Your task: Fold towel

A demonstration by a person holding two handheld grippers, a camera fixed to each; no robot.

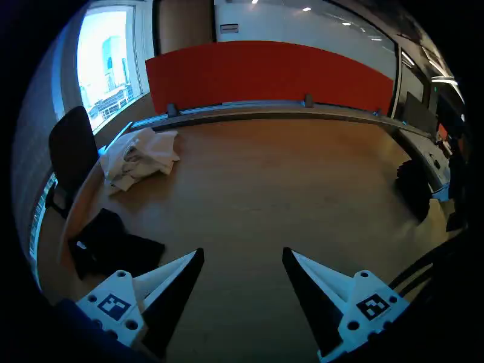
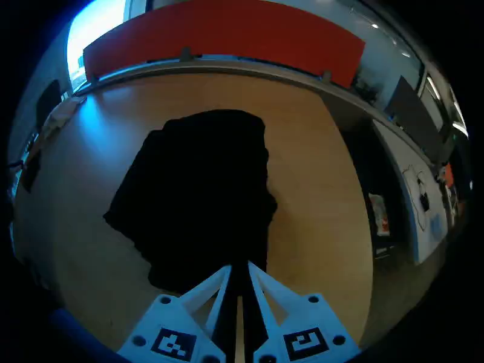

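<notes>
The left tongs (image 1: 242, 250) and right tongs (image 2: 239, 265) have white triangular fingers (image 1: 175, 278), black inner faces and square markers (image 1: 114, 305).

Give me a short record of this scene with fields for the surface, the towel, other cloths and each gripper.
surface: light wooden table, red partition panel behind
towel: black fabric towel, spread out on the table
left gripper: open, over bare wood
right gripper: shut on the towel's near edge
other cloths: crumpled white cloth pile and small black cloth, left in the left gripper view
</notes>
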